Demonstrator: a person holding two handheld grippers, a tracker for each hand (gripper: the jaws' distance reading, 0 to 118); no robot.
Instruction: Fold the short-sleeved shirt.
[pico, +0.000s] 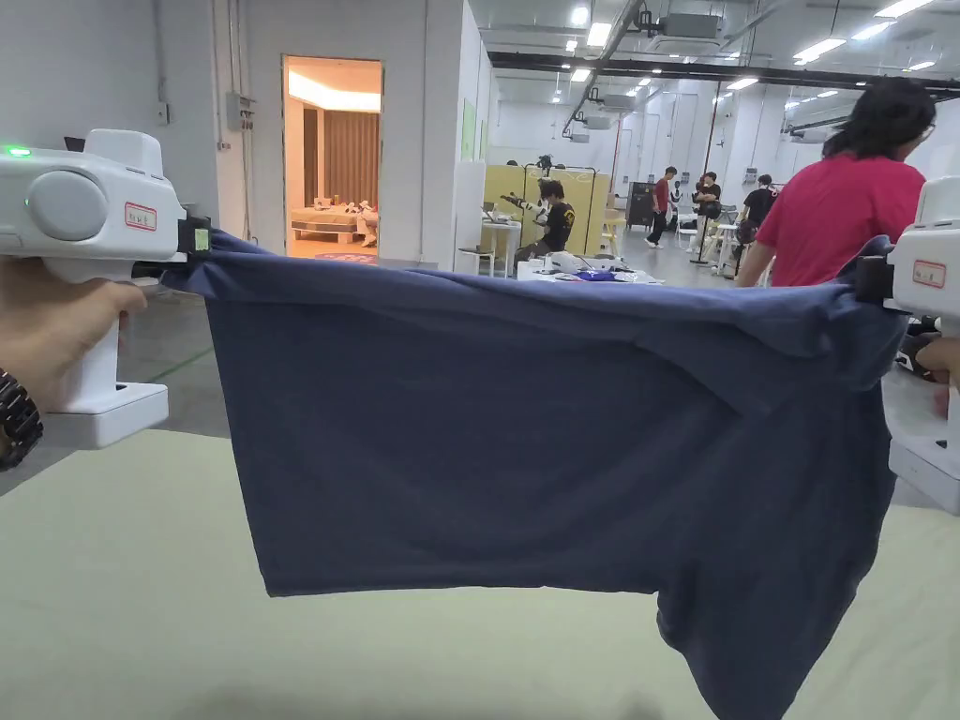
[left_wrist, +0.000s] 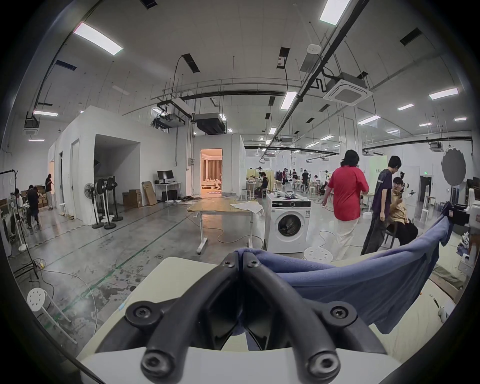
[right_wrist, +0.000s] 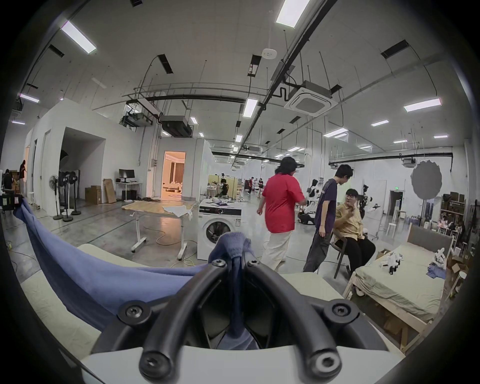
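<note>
While stretched between both, shirt (pico: 525, 441) hangs | left hand-held gripper (pico: 192, 239) clamps corner | right hand-held gripper (pico: 870, 278) clamps corner

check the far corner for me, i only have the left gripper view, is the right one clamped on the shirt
Observer: Yes. In the right gripper view, both jaws of the right gripper press on a bunched bit of the shirt.
Operator: is it hanging level
Observer: No. In the head view the hem on the right gripper's side droops lower, past the picture's bottom edge; under the left gripper it ends higher.
Operator: touching the surface below
Observer: The higher part of the hem looks clear of the green surface; I cannot tell for the low part.
</note>
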